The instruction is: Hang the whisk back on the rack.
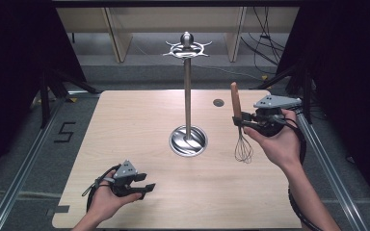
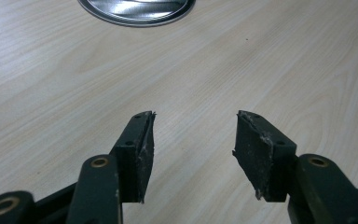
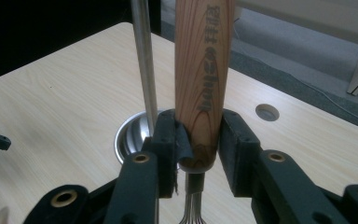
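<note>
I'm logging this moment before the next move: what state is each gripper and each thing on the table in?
right gripper: shut on the whisk, held above the table.
whisk: upright, wooden handle up, wire loops hanging down, clear of the table.
left gripper: open, nothing between its jaws, low over the table.
stand: upright on its round base, hooks at the top bare.

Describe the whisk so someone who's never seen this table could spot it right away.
Start at the tall steel pole stand mid-table and look right. There the right claw grips the wooden-handled wire whisk upright, wire loops hanging down. It is the one utensil here.
</note>
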Action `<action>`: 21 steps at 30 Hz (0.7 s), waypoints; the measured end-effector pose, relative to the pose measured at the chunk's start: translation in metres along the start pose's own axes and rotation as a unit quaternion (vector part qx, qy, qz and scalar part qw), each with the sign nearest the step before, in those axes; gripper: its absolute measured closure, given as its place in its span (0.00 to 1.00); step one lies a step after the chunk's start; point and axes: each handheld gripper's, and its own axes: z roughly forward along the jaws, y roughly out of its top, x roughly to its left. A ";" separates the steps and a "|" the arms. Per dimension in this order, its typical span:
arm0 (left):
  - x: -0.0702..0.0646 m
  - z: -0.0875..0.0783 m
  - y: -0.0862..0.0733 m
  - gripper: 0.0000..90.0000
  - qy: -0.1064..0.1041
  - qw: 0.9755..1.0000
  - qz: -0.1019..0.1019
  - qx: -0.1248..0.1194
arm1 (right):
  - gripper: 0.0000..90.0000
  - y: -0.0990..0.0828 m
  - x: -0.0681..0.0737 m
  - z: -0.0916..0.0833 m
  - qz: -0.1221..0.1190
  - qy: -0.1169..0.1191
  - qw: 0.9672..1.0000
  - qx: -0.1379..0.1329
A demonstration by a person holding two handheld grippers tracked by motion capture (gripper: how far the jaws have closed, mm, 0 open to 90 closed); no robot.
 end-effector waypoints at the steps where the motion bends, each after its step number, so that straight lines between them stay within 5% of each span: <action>1: 0.000 0.000 0.000 0.52 0.000 1.000 0.000 0.000 | 0.78 0.000 0.002 0.000 0.007 0.000 1.000 0.001; 21: 0.000 0.000 0.000 0.52 -0.004 1.000 -0.003 -0.002 | 0.78 0.012 0.002 0.002 -0.007 -0.002 1.000 -0.006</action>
